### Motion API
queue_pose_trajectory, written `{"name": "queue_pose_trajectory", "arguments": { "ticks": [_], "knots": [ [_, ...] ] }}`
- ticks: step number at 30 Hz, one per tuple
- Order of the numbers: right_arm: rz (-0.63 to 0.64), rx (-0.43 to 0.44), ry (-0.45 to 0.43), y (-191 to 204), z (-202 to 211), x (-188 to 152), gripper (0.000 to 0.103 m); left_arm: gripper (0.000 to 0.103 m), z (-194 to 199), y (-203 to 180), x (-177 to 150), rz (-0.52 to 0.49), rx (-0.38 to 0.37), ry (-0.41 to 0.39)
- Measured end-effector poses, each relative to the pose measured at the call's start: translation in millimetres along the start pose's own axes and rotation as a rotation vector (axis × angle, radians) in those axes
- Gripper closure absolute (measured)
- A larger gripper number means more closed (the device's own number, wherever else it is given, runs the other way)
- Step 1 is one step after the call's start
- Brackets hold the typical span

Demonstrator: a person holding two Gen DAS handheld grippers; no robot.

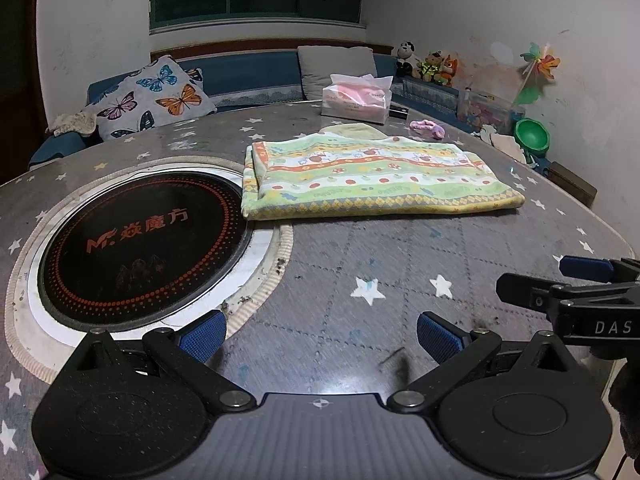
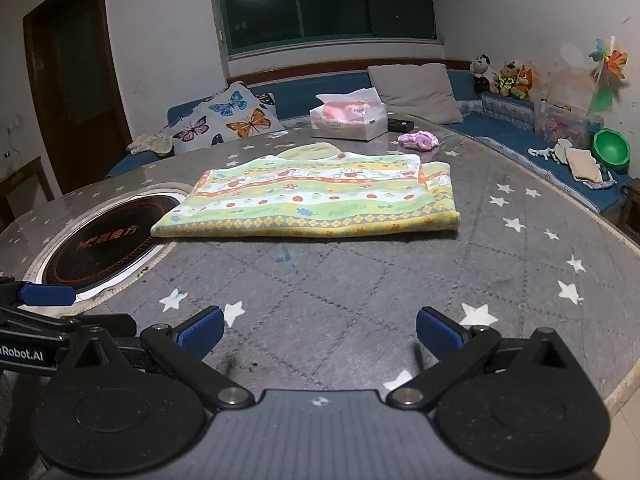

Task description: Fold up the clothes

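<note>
A striped green, yellow and orange patterned garment [image 1: 372, 178] [image 2: 316, 196] lies folded into a flat rectangle on the grey star-print table [image 1: 360, 264] [image 2: 360, 280], with a pale yellow-green flap showing at its far edge. My left gripper [image 1: 321, 338] hovers open over the near table edge, well short of the garment, nothing between its blue pads. My right gripper [image 2: 319, 336] is likewise open and empty, near the table front. Each gripper shows at the side of the other's view: the right gripper [image 1: 576, 280], the left gripper [image 2: 48, 300].
A round black hotplate [image 1: 140, 248] [image 2: 108, 248] is set into the table at the left, touching the garment's left end. A tissue pack [image 1: 356, 100] [image 2: 348, 118] and a pink cloth bundle [image 1: 428, 127] [image 2: 418, 139] lie at the far side. A sofa with cushions, toys and a green bowl [image 2: 610, 148] rings the table.
</note>
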State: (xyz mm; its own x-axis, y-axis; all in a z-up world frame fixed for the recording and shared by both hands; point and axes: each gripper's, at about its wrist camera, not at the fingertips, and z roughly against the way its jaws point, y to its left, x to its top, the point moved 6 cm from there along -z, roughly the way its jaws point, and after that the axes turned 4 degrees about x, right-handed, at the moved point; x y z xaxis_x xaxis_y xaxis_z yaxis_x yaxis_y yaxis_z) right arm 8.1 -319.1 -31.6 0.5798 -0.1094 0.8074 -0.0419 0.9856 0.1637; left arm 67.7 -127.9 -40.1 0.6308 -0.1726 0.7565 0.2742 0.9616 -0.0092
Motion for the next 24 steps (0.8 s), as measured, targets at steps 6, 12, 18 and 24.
{"name": "queue_pose_trajectory", "arguments": {
  "ticks": [6, 12, 18, 24],
  "knots": [
    [-0.003, -0.001, -0.007, 1.2, 4.5, -1.7, 0.000, 0.000, 4.1, -3.3, -2.3, -0.009, 0.002, -0.005],
    [-0.005, -0.002, -0.010, 1.2, 7.1, -3.5, 0.000, 0.000, 7.4, -6.3, -3.0, -0.019, 0.000, -0.009],
    [-0.007, -0.001, -0.016, 2.0, 9.1, -3.2, 0.000, 0.000, 8.5, -6.9, -3.0, -0.021, 0.003, -0.012],
    [-0.002, 0.004, -0.014, 4.8, 9.2, -3.6, 0.000, 0.000, 9.7, -8.0, -3.5, -0.032, 0.012, -0.023]
  ]
}}
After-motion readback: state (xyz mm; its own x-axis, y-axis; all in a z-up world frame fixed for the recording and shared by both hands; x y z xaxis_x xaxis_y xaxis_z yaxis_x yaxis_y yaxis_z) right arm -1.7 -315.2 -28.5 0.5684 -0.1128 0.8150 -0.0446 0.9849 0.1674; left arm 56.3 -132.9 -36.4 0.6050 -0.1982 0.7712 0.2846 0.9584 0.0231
